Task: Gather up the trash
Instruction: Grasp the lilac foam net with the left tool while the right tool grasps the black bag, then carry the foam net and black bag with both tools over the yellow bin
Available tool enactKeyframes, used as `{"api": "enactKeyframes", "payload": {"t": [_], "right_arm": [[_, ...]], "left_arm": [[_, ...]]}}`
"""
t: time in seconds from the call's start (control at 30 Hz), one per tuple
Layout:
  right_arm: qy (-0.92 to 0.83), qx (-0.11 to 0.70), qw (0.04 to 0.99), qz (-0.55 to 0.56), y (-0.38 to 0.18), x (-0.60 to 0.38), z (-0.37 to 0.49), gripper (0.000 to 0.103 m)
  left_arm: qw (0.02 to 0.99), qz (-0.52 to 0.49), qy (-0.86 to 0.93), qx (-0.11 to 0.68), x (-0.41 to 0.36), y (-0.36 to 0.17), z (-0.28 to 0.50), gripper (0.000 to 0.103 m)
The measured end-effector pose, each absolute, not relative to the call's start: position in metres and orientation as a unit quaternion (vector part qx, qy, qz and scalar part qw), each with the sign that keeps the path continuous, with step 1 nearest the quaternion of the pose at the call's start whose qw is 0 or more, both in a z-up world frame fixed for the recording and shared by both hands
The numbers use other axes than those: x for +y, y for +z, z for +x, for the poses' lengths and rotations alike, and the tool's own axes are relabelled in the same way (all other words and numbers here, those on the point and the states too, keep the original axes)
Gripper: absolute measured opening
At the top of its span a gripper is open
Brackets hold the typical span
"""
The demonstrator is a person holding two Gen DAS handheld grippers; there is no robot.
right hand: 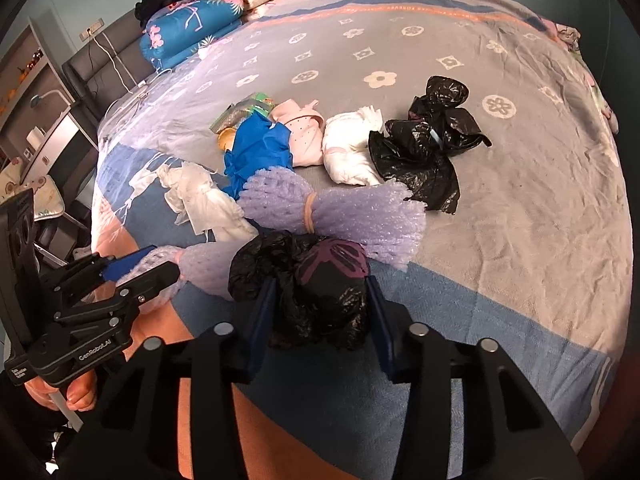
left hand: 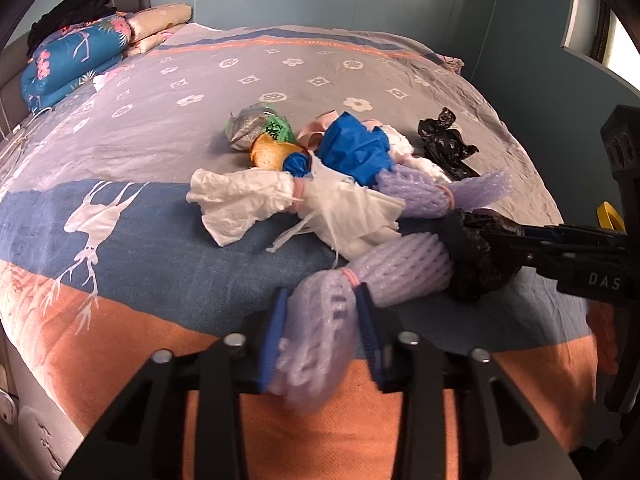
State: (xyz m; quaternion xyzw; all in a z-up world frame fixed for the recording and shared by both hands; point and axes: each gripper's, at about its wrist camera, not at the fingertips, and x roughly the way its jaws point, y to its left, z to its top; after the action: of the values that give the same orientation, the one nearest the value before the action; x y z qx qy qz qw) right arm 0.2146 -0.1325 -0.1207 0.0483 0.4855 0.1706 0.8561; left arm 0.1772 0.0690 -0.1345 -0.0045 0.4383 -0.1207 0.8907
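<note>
The foam net [left hand: 320, 320] sat pinched in the left tongs [left hand: 322, 334]; the black bag [right hand: 320, 300] sat squeezed in the right tongs [right hand: 320, 312], both low on the bed [right hand: 520, 220]. Lifting straight up would probably spare the pile [left hand: 340, 184] beyond. Readable writing: "DAS", "GenRobot.AI".

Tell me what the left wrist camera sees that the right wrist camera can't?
Only the left wrist view shows the white deer print on the bedcover and a bright window beside the bed.

Only the right wrist view shows the wooden shelves beside the bed and fingers holding the left gripper's handle.

Both show the left gripper closed on a purple foam net bundle, the right gripper closed on a crumpled black plastic bag, the blue crumpled cloth and the folded blue flowered quilt.
</note>
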Motion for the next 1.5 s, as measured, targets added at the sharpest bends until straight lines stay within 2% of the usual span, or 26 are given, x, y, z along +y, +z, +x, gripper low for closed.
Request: {"api": "enactKeyframes", "payload": {"t": [0.13, 0.17, 0.3, 0.67, 1.5], "right_arm": [[0.163, 0.467, 0.867, 0.053, -0.111, -0.138, 0.210, 0.031], [0.161, 0.462, 0.871, 0.053, -0.109, -0.140, 0.209, 0.030], [0.162, 0.439, 0.881, 0.062, -0.091, -0.148, 0.202, 0.028], [0.167, 0.386, 0.904, 0.082, -0.038, -0.165, 0.172, 0.027], [0.160, 0.324, 0.926, 0.108, 0.008, -0.191, 0.126, 0.027]], "left_arm": [[0.891, -0.016, -0.123, 0.436, 0.073, -0.132, 0.177, 0.024], [0.892, -0.016, -0.124, 0.435, 0.073, -0.131, 0.176, 0.019], [0.894, -0.019, -0.130, 0.428, 0.073, -0.124, 0.172, 0.018], [0.906, -0.045, -0.131, 0.401, 0.087, -0.095, 0.157, 0.017], [0.938, -0.066, -0.119, 0.319, 0.082, -0.025, 0.119, 0.017]]}}
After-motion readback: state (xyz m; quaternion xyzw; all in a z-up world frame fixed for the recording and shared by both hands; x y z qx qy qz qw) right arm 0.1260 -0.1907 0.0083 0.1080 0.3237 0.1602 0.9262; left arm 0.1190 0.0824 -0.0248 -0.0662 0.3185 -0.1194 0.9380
